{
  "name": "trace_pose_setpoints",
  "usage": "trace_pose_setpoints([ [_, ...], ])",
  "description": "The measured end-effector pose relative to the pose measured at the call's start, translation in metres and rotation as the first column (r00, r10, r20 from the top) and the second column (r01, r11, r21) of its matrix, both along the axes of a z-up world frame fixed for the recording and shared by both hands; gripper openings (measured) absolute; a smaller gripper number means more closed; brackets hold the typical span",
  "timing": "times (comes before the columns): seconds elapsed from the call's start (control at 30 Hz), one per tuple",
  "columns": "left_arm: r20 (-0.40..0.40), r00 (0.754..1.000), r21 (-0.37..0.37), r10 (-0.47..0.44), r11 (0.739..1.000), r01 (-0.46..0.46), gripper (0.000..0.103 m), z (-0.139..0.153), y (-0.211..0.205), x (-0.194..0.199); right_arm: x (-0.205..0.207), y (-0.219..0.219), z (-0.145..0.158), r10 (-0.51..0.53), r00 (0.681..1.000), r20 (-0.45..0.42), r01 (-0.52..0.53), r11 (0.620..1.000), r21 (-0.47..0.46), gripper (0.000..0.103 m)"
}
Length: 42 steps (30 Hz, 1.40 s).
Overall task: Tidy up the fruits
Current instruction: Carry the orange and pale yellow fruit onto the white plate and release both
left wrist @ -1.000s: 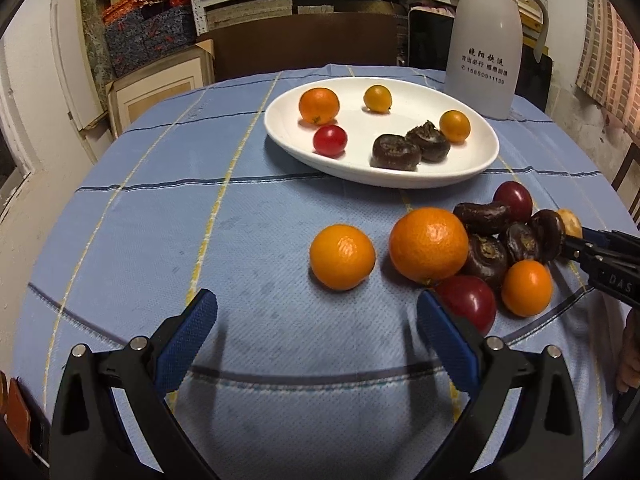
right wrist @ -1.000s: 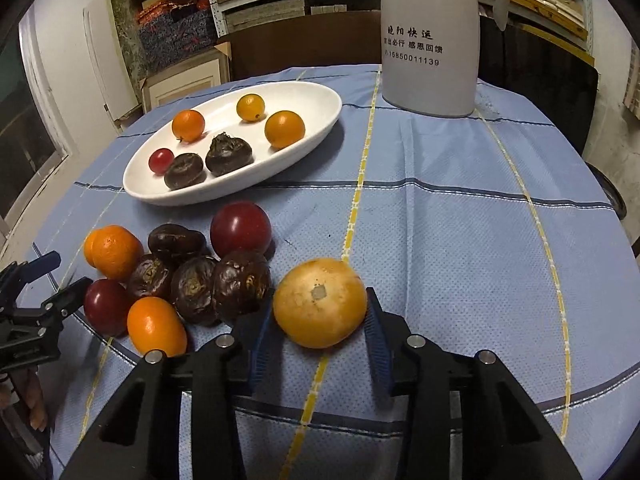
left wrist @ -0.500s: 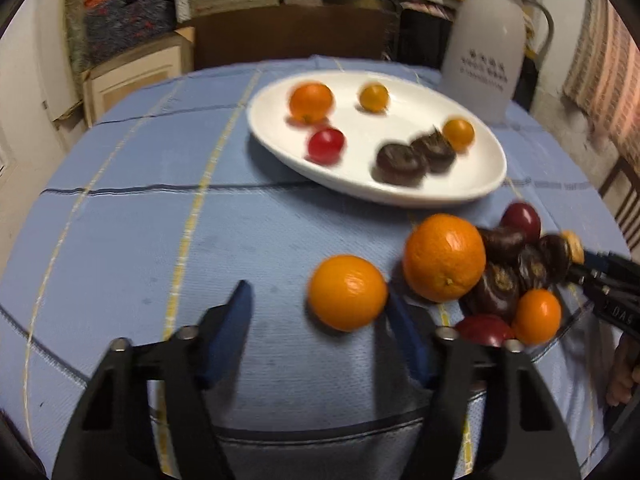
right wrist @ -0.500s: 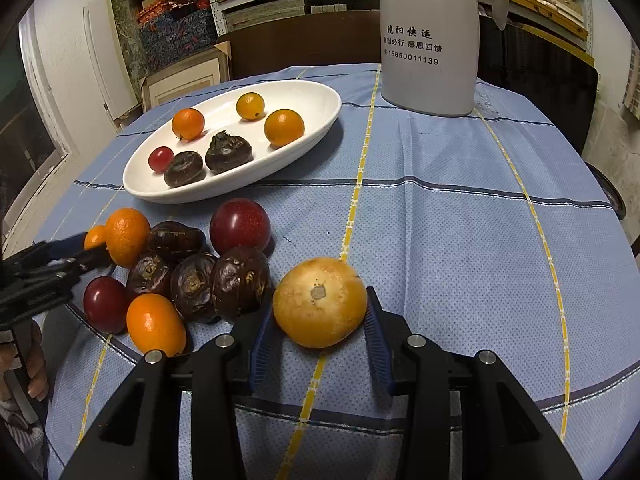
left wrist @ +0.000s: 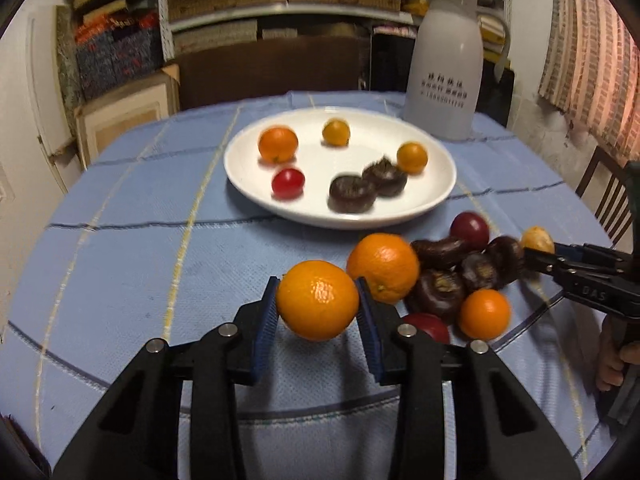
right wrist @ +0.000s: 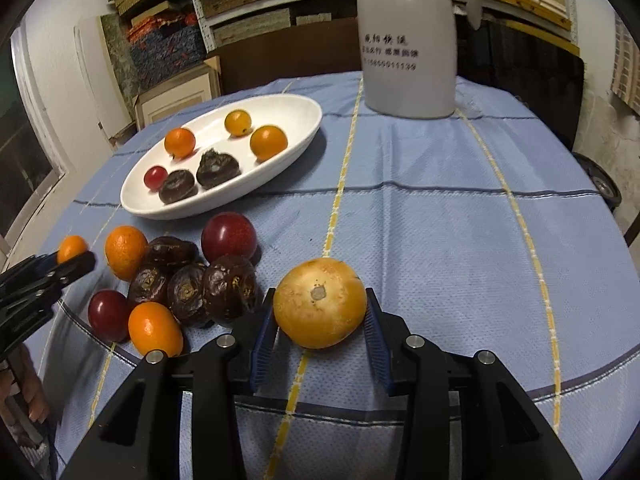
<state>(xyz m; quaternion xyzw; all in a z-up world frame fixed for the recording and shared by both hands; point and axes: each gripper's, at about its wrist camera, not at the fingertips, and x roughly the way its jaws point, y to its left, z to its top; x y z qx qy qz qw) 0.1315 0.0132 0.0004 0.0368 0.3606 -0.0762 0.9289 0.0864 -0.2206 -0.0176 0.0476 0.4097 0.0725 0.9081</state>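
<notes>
Cluttered home storeroom: packed shelves [left wrist: 288, 4], clothed dining table [left wrist: 132, 240]

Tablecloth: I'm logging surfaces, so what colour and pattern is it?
Light blue tablecloth with yellow and dark blue stripes crossing; clearest in the right wrist view.

- Round table had a blue tablecloth [right wrist: 440, 240] with yellow and dark stripes.
- Far side was packed shelves [left wrist: 280, 4], pretty cluttered.
- White wall [left wrist: 24, 92] on the left, wooden chair [left wrist: 608, 200] on the right.
- Kinda dim, warm indoor light.
</notes>
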Motion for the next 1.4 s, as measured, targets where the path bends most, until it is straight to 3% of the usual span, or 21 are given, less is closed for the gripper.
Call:
trace_pose_setpoints([
  [0.17, 0.094, 0.995, 0.013, 0.04, 0.999, -0.041, 0.036, 0.019, 0.001, -0.021, -0.01, 0.001, 0.008, 0.002, 0.999, 0.051, -0.002, 1.0, 0.003, 0.042],
  [0.47, 0.166, 0.984, 0.041, 0.067, 0.996, -0.075, 0.036, 0.037, 0.004, -0.038, -0.048, 0.005, 0.029, 0.013, 0.988, 0.156, -0.017, 0.999, 0.028, 0.042],
  [0.67, 0.182, 0.981, 0.058, 0.071, 0.995, -0.083, 0.036, 0.06, 0.003, -0.015, -0.043, 0.007, 0.068, 0.045, 0.981, 0.191, -0.062, 0.995, 0.083, 0.042],
  [0.9, 0.19, 0.98, 0.063, 0.061, 0.995, -0.074, 0.036, 0.074, -0.008, 0.03, -0.001, 0.025, 0.124, 0.067, 0.962, 0.266, -0.094, 0.992, 0.09, 0.042],
  [1.1, 0.142, 0.988, 0.049, 0.053, 0.997, -0.06, 0.036, 0.059, -0.019, 0.08, 0.047, 0.046, 0.107, 0.06, 0.972, 0.225, -0.097, 0.983, 0.155, 0.042],
  [1.4, 0.075, 0.996, 0.071, 0.047, 0.996, -0.052, 0.036, 0.019, -0.026, 0.132, 0.099, 0.071, 0.059, 0.1, 0.988, 0.12, -0.108, 0.992, 0.064, 0.042],
])
